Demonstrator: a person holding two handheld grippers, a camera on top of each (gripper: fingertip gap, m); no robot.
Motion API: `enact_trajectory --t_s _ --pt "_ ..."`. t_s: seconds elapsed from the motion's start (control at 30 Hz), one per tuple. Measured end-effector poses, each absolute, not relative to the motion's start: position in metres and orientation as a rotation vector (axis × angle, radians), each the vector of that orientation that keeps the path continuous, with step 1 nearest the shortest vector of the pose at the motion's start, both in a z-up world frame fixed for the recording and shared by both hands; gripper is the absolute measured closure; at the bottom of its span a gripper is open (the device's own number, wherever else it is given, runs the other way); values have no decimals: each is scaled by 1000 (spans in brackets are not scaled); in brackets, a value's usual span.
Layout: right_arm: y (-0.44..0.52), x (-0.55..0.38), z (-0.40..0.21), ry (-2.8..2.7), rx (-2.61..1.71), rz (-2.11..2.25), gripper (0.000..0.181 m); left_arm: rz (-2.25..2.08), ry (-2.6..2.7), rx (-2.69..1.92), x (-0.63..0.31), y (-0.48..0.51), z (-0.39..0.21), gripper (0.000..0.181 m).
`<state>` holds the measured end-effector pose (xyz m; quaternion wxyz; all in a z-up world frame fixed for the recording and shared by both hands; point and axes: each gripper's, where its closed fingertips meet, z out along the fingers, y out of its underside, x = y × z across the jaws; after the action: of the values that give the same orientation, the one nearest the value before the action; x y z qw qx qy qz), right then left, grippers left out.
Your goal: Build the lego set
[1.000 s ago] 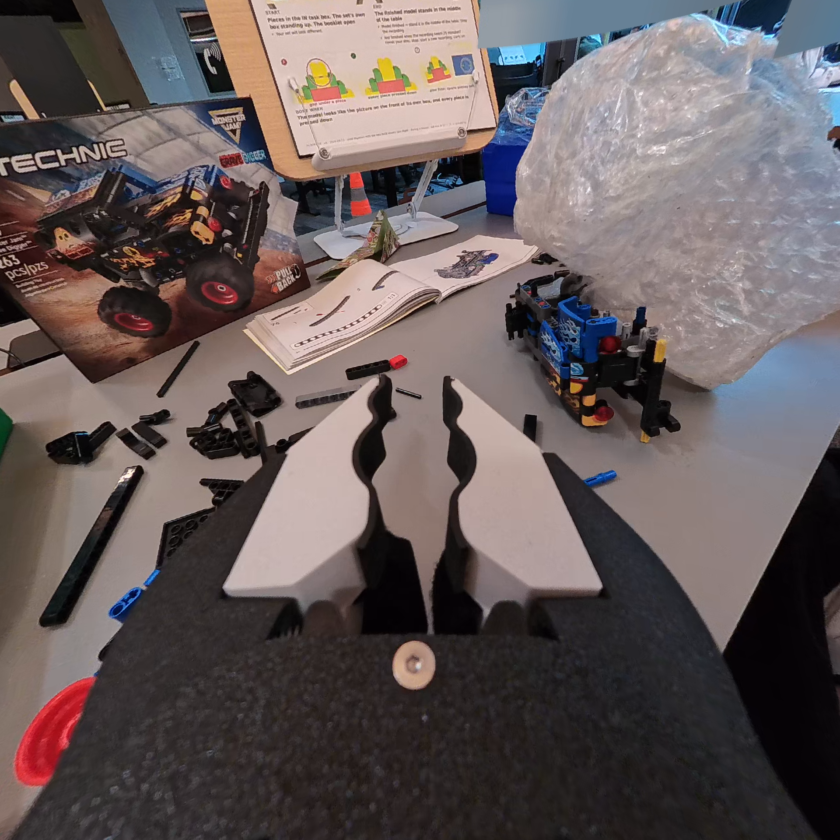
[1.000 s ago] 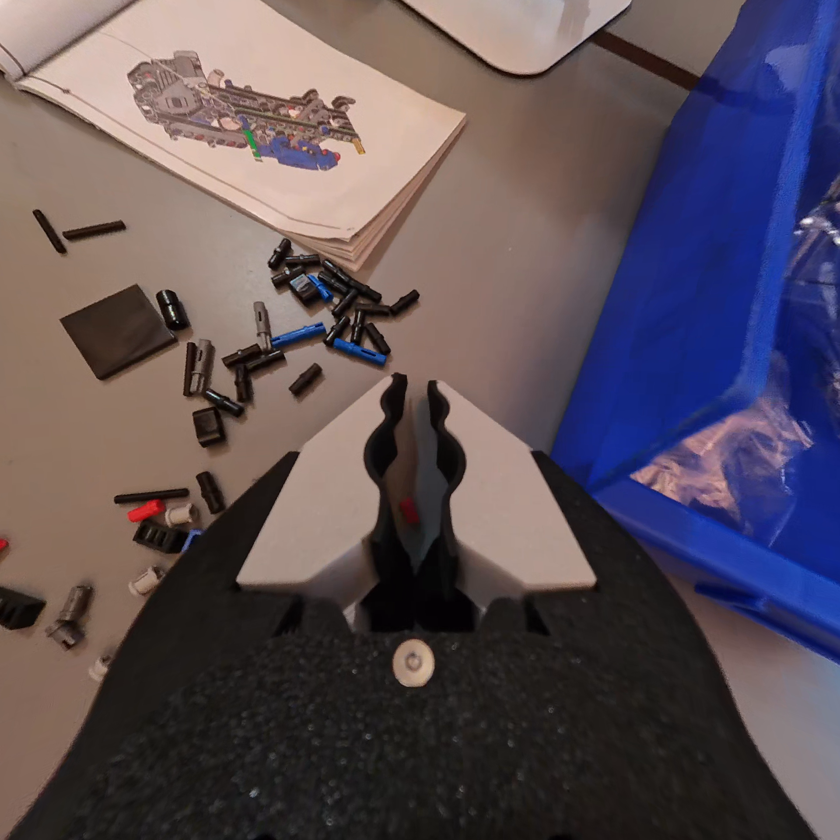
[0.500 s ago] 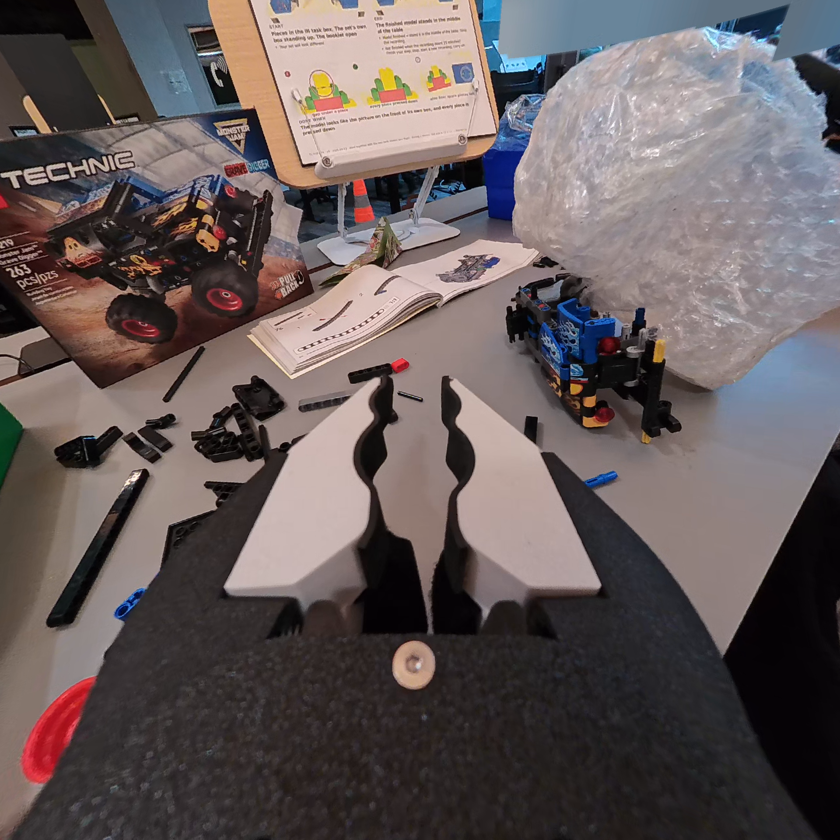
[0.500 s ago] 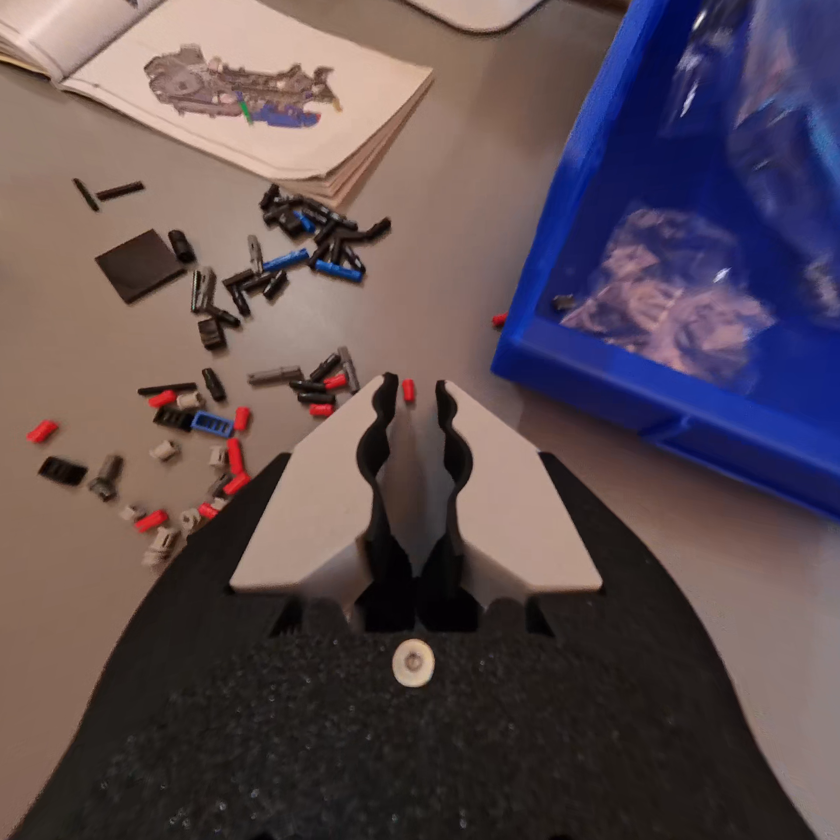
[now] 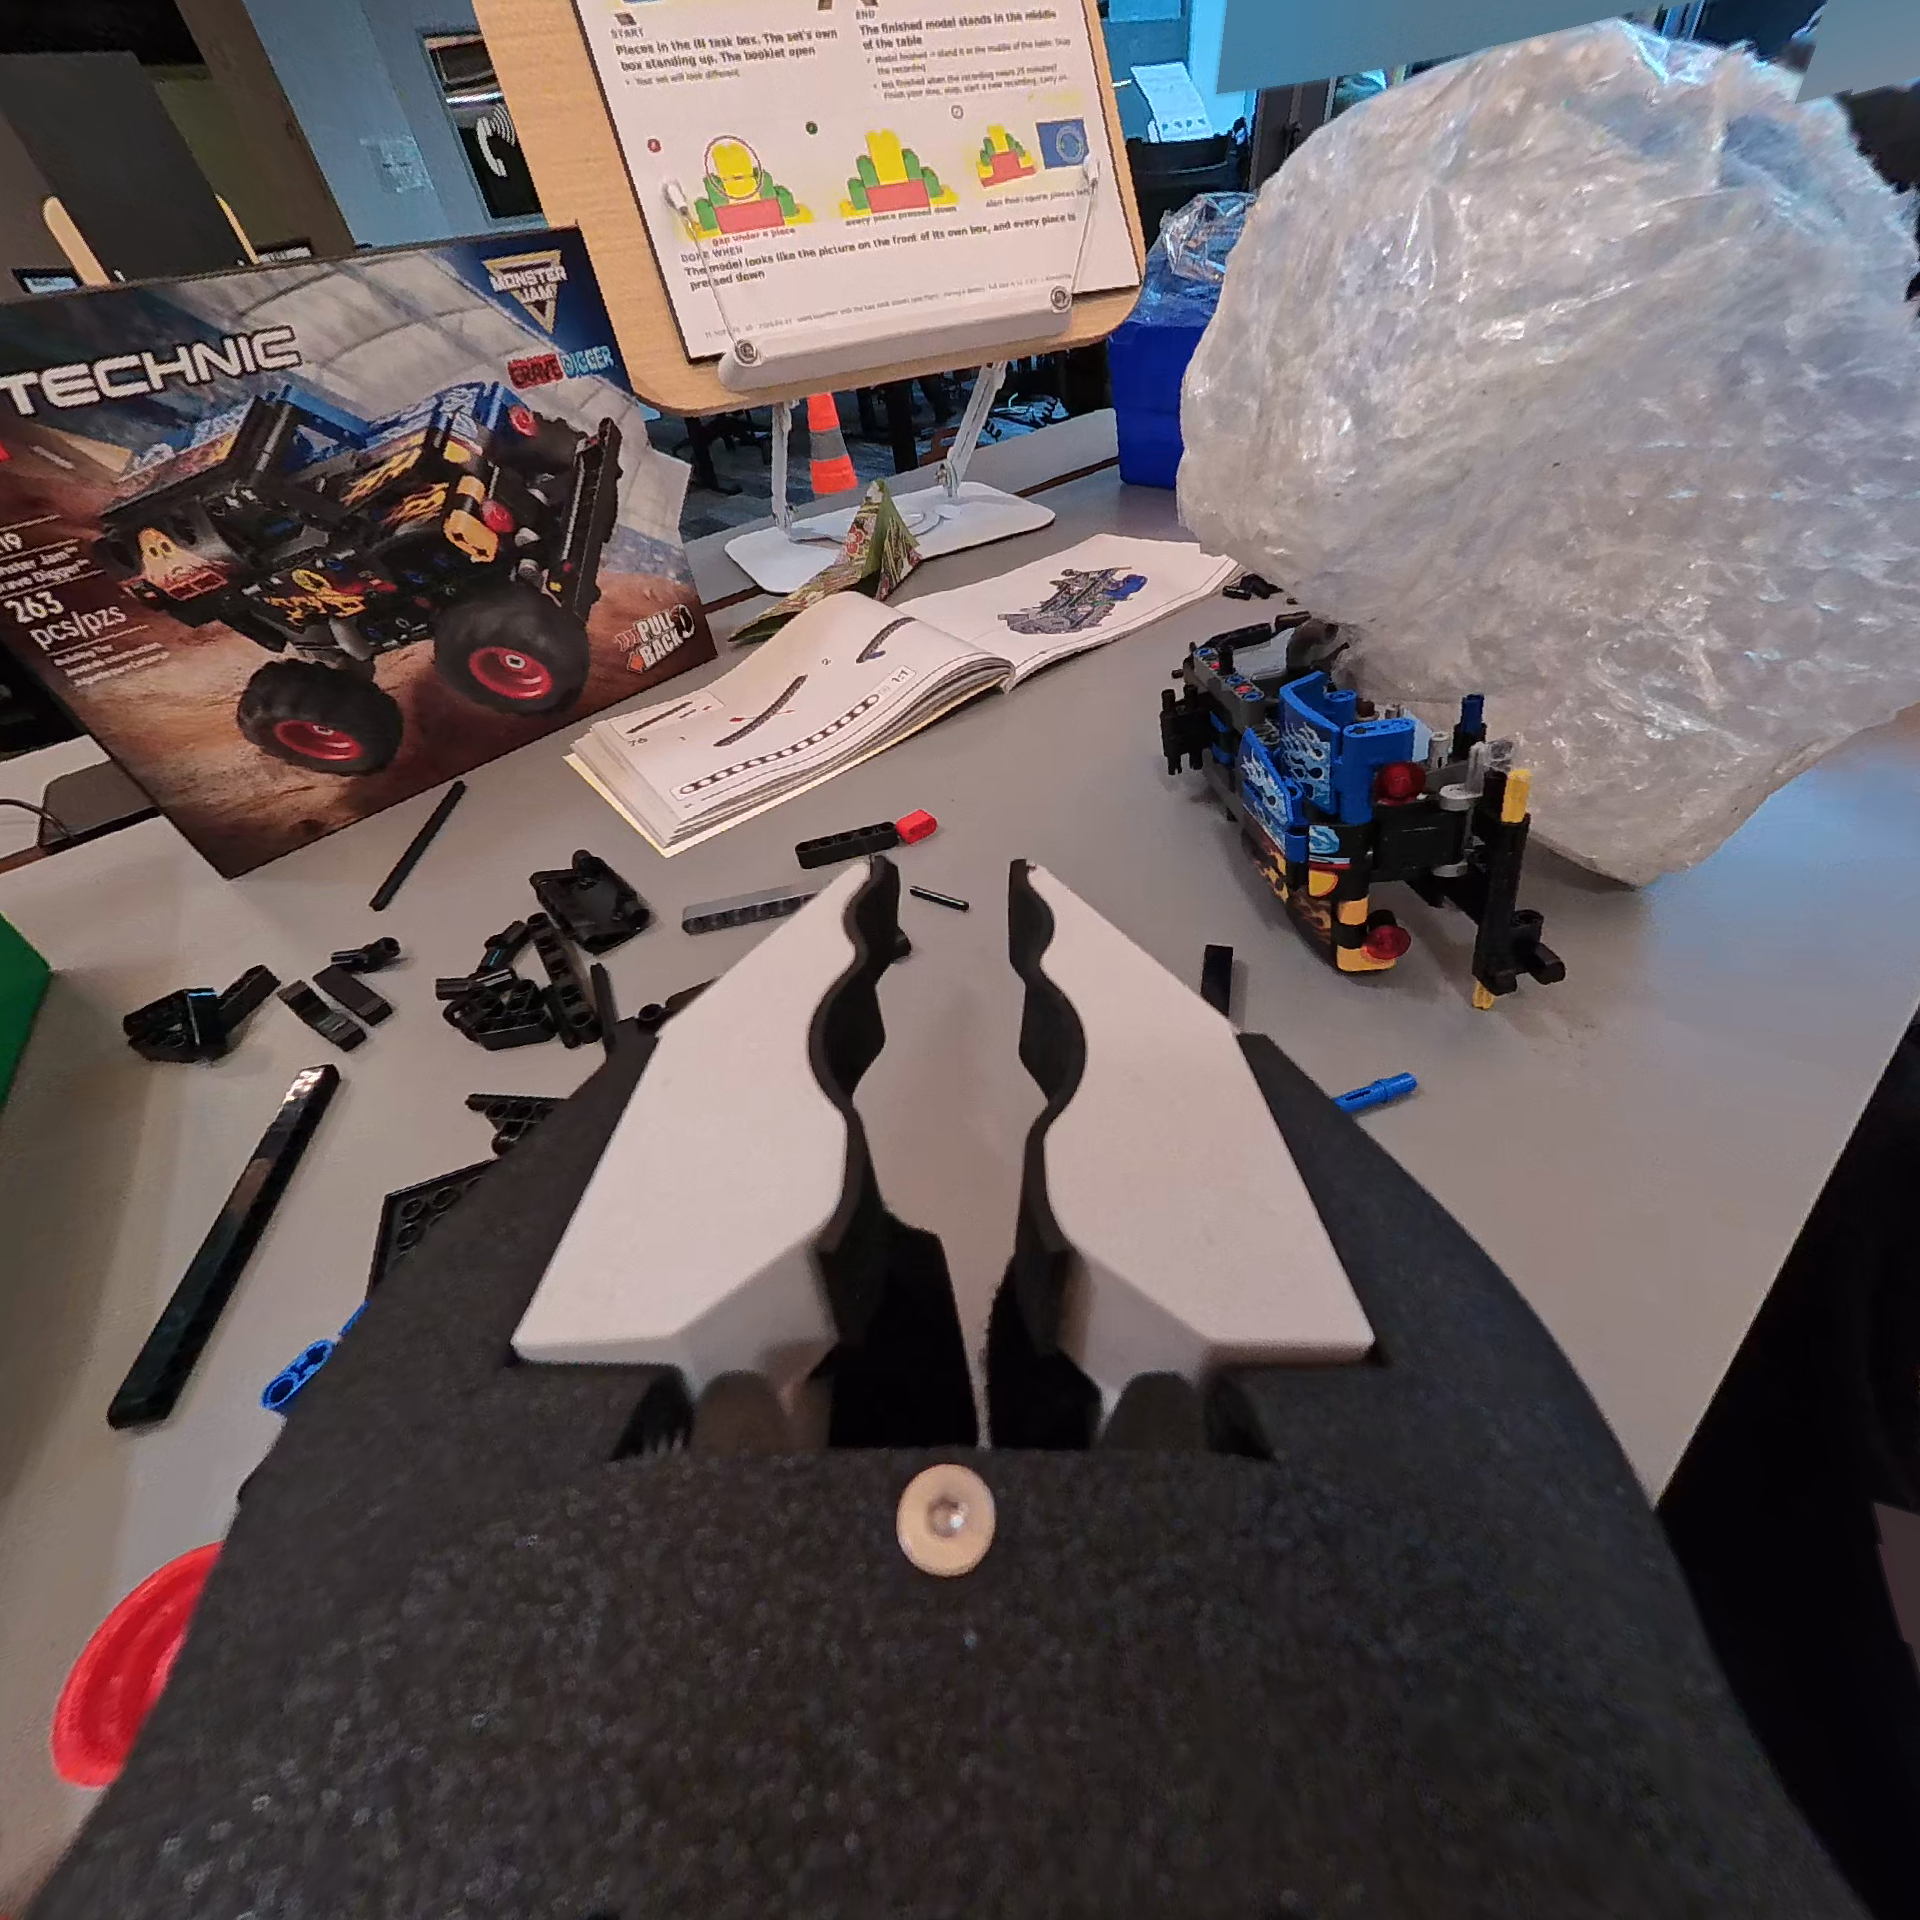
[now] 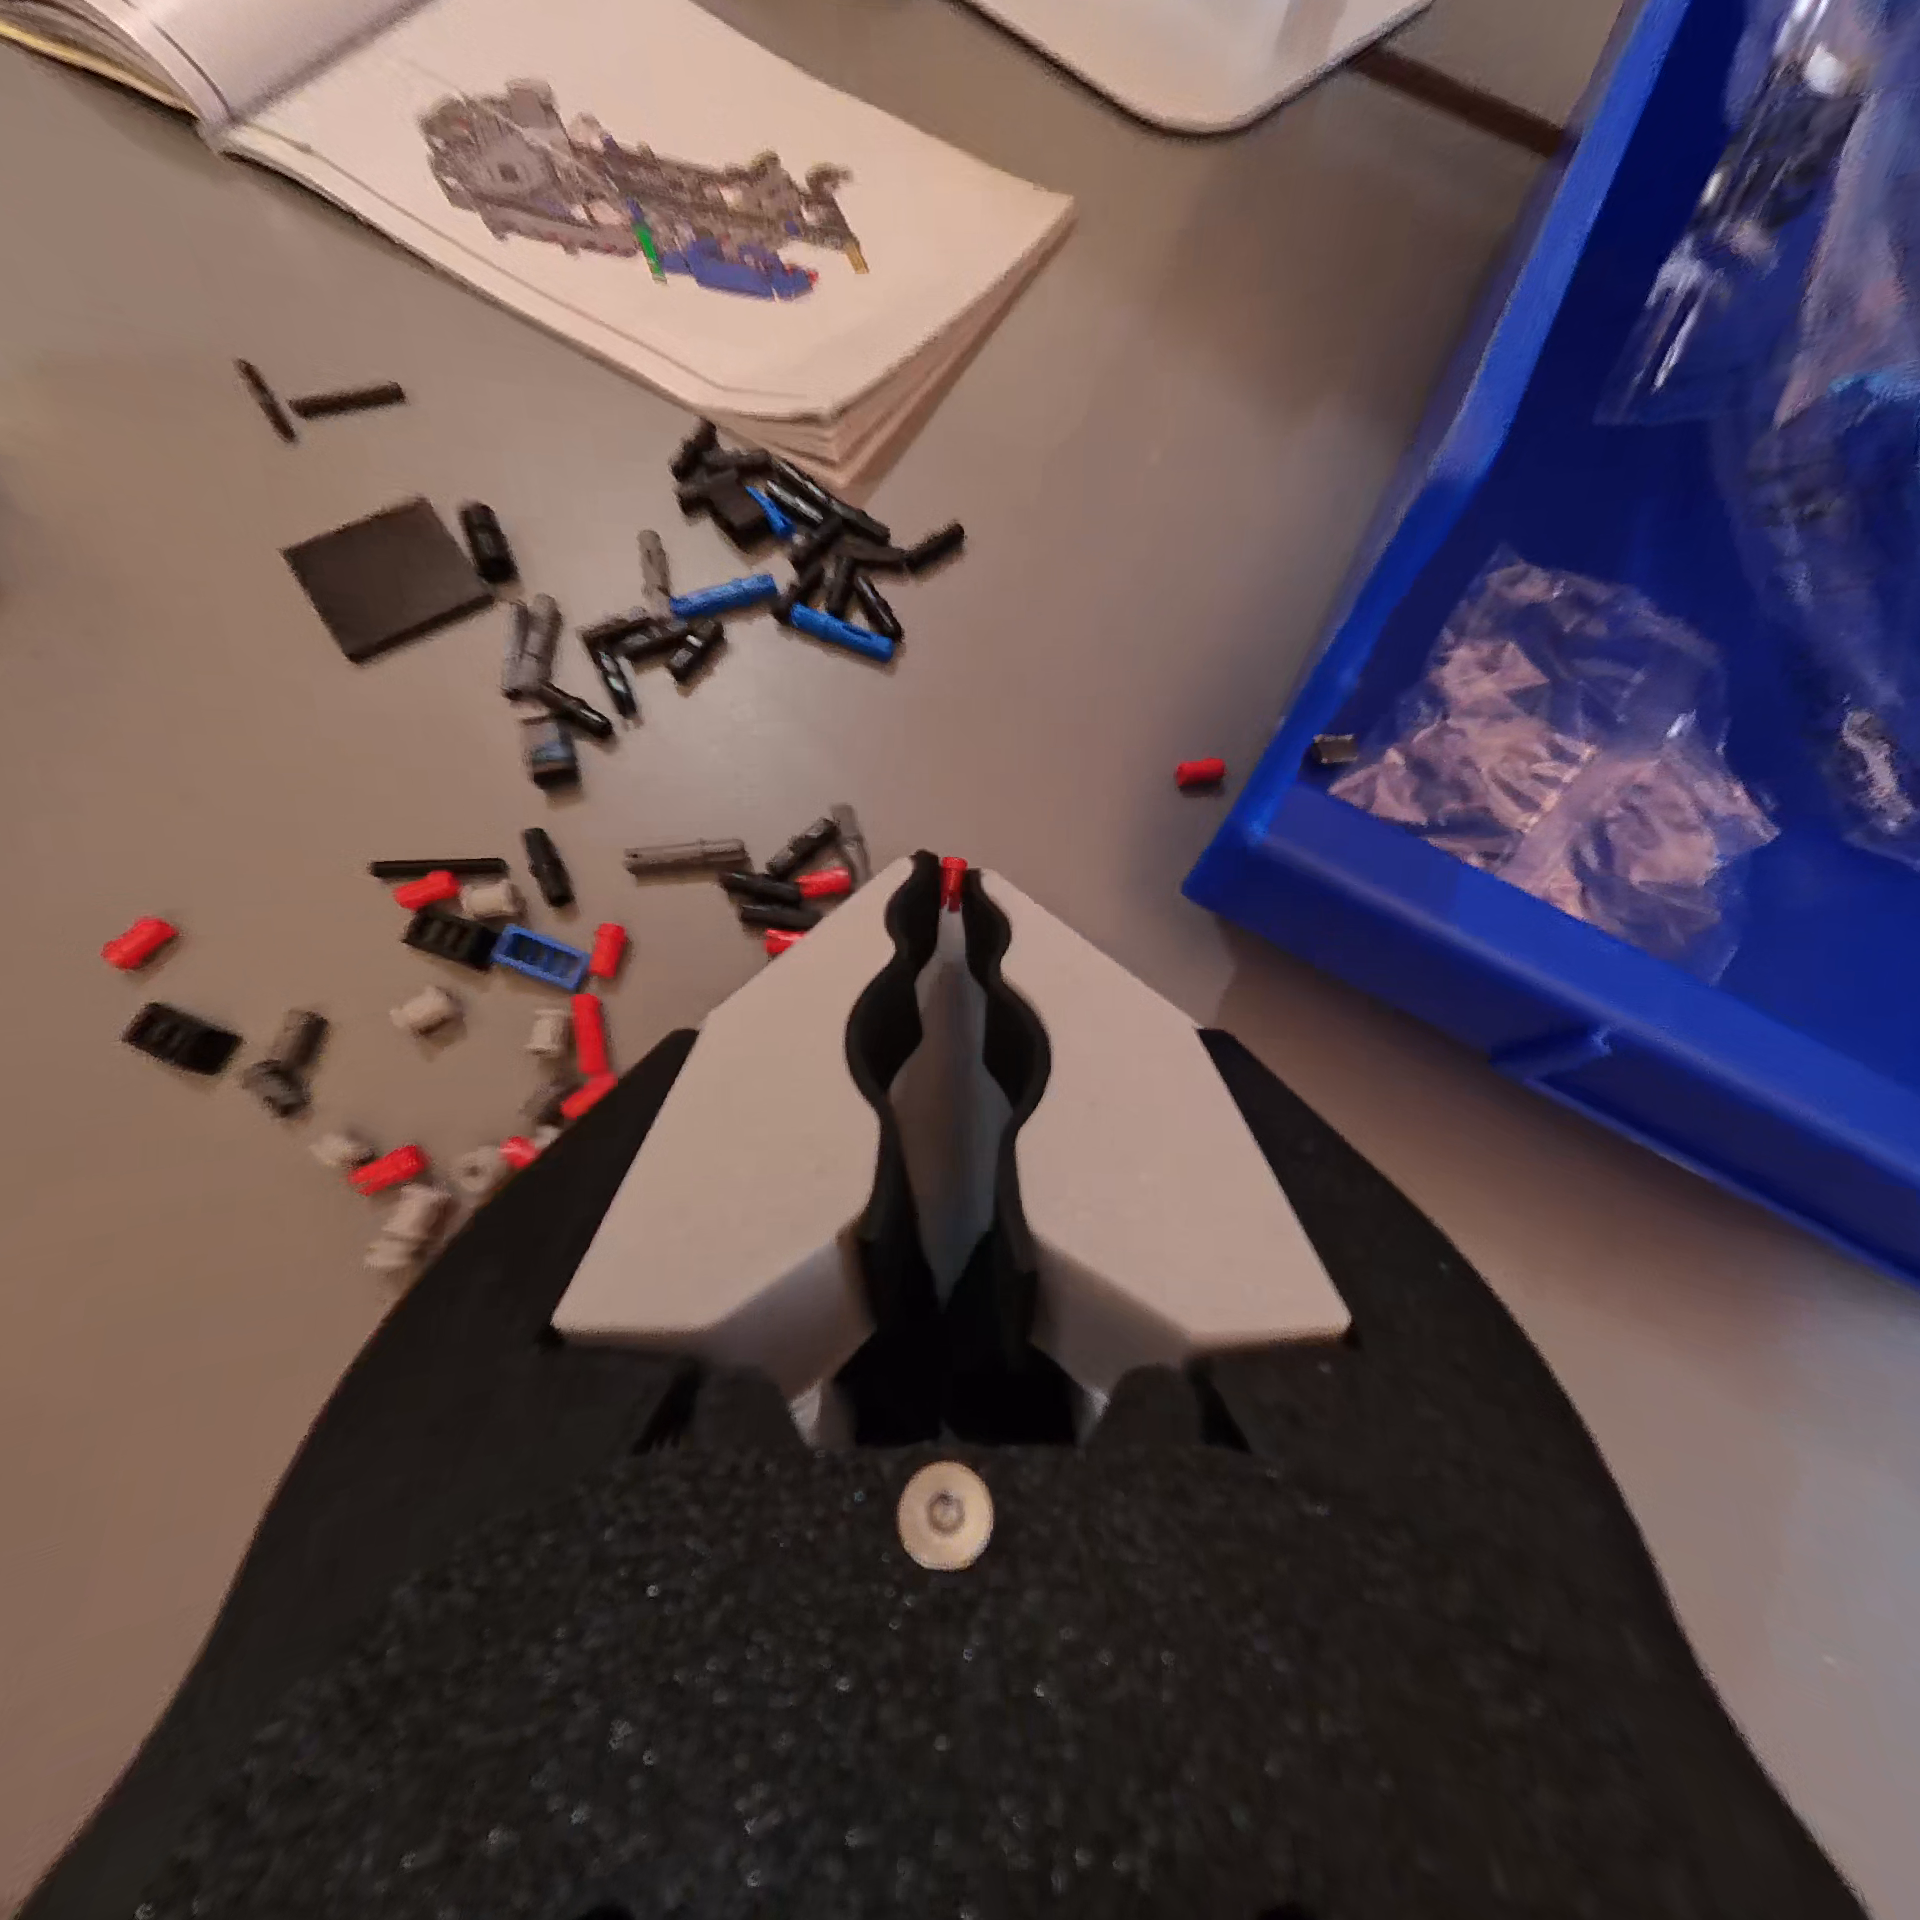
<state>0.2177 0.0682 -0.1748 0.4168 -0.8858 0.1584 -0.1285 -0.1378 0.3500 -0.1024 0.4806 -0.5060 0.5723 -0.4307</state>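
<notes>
Booklet (image 5: 894,665) behind loose pieces (image 5: 520,987), model (image 5: 1351,831) right, box (image 5: 312,540) left

The left wrist view looks from above and behind its own hand-held gripper (image 5: 943,883), facing nearly level across the grey worktop (image 5: 1558,1143) toward the far box (image 5: 312,540) and the sheet on a stand (image 5: 852,177). The right wrist view sits nearer the surface and tilts steeply down past its hand-held gripper (image 6: 943,883). Both views take in the open instruction booklet (image 5: 894,665) (image 6: 727,208) and the blue bin (image 5: 1143,416) (image 6: 1558,727).
</notes>
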Motion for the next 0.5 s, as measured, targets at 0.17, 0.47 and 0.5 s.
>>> enact_trajectory --t_s 0.17,0.47,0.5 --pt "94 125 -121 49 -2123 -155 178 -1033 1408 -1233 -137 349 -104 162" --pt "100 -73 -134 -468 -2094 339 178 -1024 1419 -1230 -136 348 -105 162" --pt "102 -87 -135 -484 -2083 370 178 -1024 1422 -1233 -136 348 -106 162"
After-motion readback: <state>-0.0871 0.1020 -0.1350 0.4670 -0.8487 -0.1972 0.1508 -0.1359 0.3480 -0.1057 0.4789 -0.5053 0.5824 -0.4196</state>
